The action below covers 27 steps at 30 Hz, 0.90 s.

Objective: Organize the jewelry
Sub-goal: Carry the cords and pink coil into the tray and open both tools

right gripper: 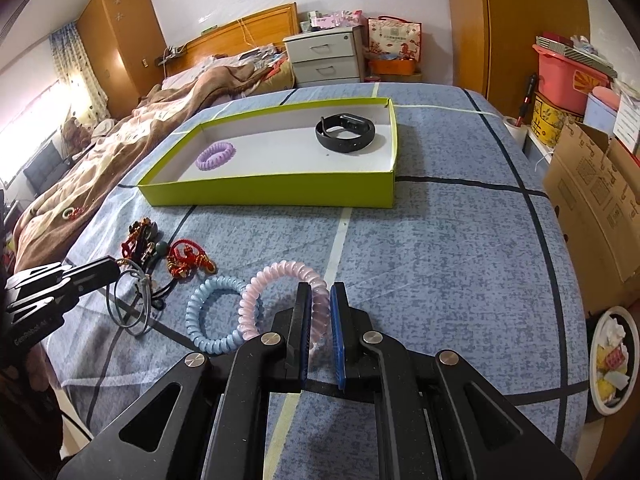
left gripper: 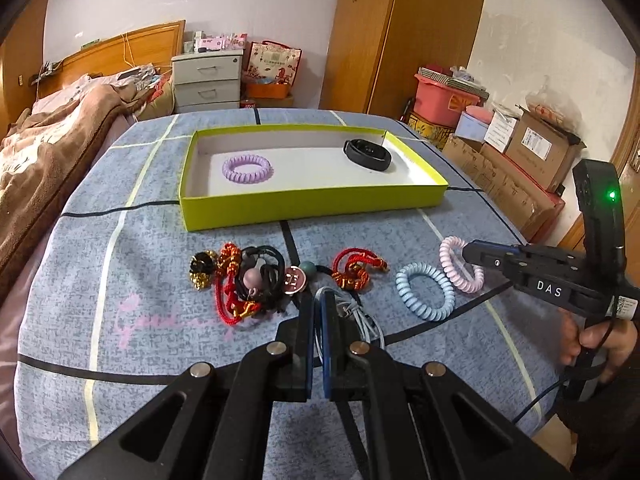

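My left gripper is shut on a thin grey-blue cord loop that lies on the blue bedspread; the right wrist view shows the loop hanging from its tips. My right gripper is shut on a pink coil hair tie, tilted up off the cloth. A light blue coil tie lies beside it. The yellow-green box farther back holds a purple coil tie and a black wristband. A tangle of red cords and black ties and a red knotted bracelet lie in front of the box.
A brown blanket is heaped on the bed to the left. Cardboard boxes stand past the right edge, and a plate sits low on the right. A hand grips the right tool's handle.
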Each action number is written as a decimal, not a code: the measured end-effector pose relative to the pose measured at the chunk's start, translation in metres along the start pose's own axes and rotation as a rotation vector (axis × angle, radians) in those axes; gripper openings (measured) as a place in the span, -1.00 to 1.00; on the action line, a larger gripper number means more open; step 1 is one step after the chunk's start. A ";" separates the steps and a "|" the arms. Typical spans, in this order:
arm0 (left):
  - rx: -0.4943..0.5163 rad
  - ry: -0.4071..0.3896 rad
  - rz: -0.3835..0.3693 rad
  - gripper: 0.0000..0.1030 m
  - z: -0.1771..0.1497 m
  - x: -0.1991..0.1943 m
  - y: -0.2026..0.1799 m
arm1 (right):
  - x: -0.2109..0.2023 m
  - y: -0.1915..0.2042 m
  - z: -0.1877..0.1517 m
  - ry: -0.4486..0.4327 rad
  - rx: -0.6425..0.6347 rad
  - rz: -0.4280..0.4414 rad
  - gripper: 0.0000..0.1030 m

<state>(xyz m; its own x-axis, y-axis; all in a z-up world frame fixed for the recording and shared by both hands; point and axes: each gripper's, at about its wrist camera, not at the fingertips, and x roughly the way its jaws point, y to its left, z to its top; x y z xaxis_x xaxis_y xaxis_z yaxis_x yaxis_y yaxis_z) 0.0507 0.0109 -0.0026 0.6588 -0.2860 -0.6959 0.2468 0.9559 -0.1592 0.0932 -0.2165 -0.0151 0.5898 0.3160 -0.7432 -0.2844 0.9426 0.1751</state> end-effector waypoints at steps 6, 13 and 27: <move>-0.008 -0.025 -0.017 -0.94 0.003 -0.006 0.001 | -0.007 -0.001 0.002 -0.025 0.005 0.003 -0.80; -0.023 -0.074 -0.067 -0.94 0.010 -0.017 0.001 | -0.014 0.001 0.005 -0.048 0.008 0.009 -0.80; -0.028 -0.119 -0.072 -0.94 0.038 -0.020 0.006 | -0.026 0.011 0.032 -0.099 -0.010 0.011 -0.81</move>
<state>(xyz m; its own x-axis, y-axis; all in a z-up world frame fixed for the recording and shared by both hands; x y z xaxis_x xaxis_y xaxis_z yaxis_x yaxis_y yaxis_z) 0.0661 0.0200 0.0372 0.7200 -0.3577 -0.5947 0.2770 0.9338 -0.2264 0.0991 -0.2106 0.0269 0.6582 0.3360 -0.6737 -0.2987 0.9380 0.1760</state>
